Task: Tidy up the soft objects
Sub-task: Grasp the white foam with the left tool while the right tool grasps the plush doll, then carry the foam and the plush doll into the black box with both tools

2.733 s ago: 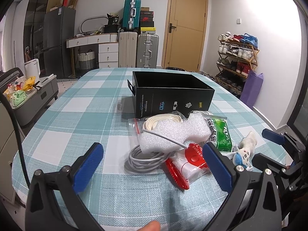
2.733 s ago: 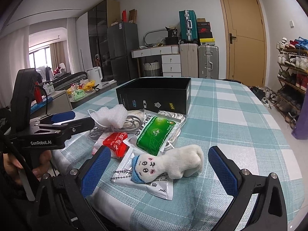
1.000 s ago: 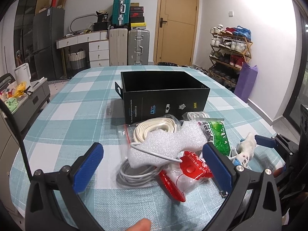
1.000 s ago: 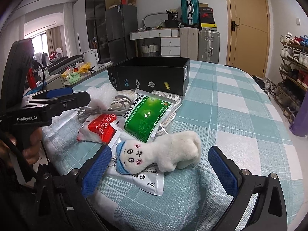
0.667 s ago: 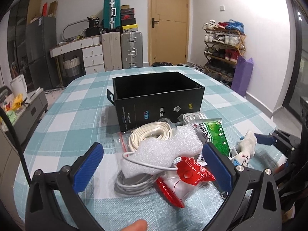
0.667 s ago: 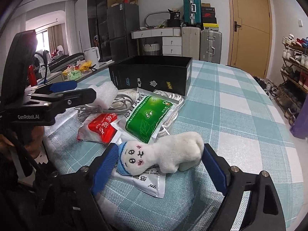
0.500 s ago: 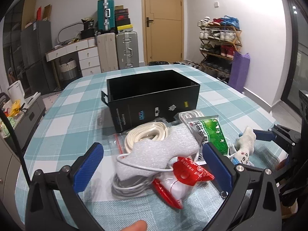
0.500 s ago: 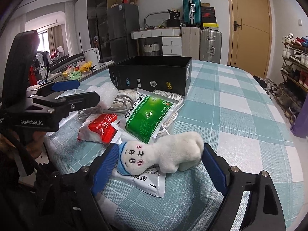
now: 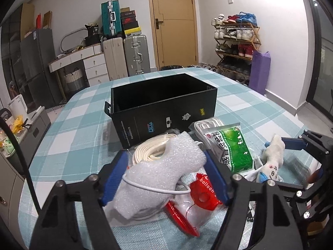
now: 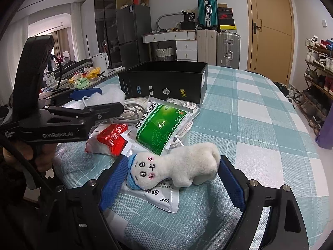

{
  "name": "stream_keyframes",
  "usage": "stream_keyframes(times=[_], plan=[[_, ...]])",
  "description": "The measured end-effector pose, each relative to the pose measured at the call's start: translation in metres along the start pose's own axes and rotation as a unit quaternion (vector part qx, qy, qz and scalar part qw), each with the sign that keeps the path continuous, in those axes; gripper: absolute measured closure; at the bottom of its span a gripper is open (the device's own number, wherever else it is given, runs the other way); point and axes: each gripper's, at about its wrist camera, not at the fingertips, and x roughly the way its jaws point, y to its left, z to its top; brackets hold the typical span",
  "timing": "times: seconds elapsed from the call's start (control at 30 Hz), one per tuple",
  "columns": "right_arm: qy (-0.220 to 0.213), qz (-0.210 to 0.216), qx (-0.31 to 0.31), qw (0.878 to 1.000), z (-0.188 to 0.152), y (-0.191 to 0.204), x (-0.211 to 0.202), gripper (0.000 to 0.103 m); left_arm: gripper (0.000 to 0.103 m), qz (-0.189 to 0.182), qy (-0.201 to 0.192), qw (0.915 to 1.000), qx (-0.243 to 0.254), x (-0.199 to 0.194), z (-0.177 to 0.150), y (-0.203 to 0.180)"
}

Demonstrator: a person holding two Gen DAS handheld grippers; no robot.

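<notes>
Your left tongs (image 9: 164,175) clamp foam piece (image 9: 160,173); right tongs (image 10: 172,177) clamp plush toy (image 10: 177,169) near table (image 10: 260,125) edge. Black box (image 9: 164,108) behind pile, open-topped; bare cloth right.

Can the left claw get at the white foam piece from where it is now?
Probably yes. The left claw already straddles the white foam piece, its blue pads at or against both sides. A thin white cable loops across the foam's front and might get caught in the grasp.

Both wrist views share black box (image 9: 164,102)
</notes>
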Motion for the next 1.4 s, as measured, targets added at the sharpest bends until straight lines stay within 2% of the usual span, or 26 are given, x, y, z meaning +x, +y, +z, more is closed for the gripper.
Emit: stream_keyframes(times=[0.2,0.23,0.6,0.63,0.7,0.83,0.97,1.07,1.17,1.23,1.3,1.33,1.4], plan=[[-0.004,0.000,0.001,1.000,-0.001,-0.001,-0.001,0.015,0.033,-0.016,-0.007,0.9998,-0.010,-0.003,0.002,0.004],[-0.005,0.000,0.001,1.000,0.000,-0.001,-0.001,0.015,0.039,-0.018,-0.010,0.9997,-0.010,-0.005,0.003,0.004],[-0.030,-0.004,0.009,1.000,0.007,-0.004,-0.009,0.016,0.040,-0.031,-0.034,0.9985,-0.029,-0.017,0.015,0.011],[-0.032,-0.004,0.010,0.999,0.008,-0.004,-0.011,0.016,0.041,-0.032,-0.037,0.9983,-0.032,-0.018,0.016,0.012],[-0.037,-0.005,0.012,0.999,0.011,-0.005,-0.013,0.016,0.055,-0.036,-0.040,0.9979,-0.035,-0.019,0.019,0.014],[-0.045,-0.008,0.015,0.999,0.016,-0.006,-0.016,0.016,0.057,-0.035,-0.042,0.9977,-0.040,-0.017,0.024,0.019],[-0.050,-0.010,0.011,0.999,0.020,-0.004,-0.019,0.016,0.056,-0.039,-0.028,0.9983,-0.032,-0.012,0.022,0.020],[-0.048,-0.007,0.011,0.999,0.019,-0.004,-0.017,0.016,0.050,-0.036,-0.001,0.9991,-0.022,-0.001,0.019,0.019],[-0.047,-0.006,0.011,0.999,0.019,-0.003,-0.016,0.016,0.047,-0.025,0.019,0.9991,-0.027,0.007,0.015,0.022],[-0.046,-0.005,0.011,0.999,0.019,-0.003,-0.016,0.016,0.047,-0.031,0.028,0.9984,-0.038,0.010,0.012,0.026],[-0.046,-0.004,0.012,0.999,0.019,-0.003,-0.016,0.016,0.051,-0.044,0.029,0.9977,-0.043,0.010,0.010,0.027],[-0.045,-0.004,0.012,0.999,0.018,-0.003,-0.017,0.016,0.060,-0.049,0.028,0.9975,-0.042,0.009,0.010,0.027],[-0.044,-0.004,0.014,0.999,0.018,-0.003,-0.016,0.016,0.064,-0.057,0.027,0.9972,-0.040,0.008,0.010,0.026]])
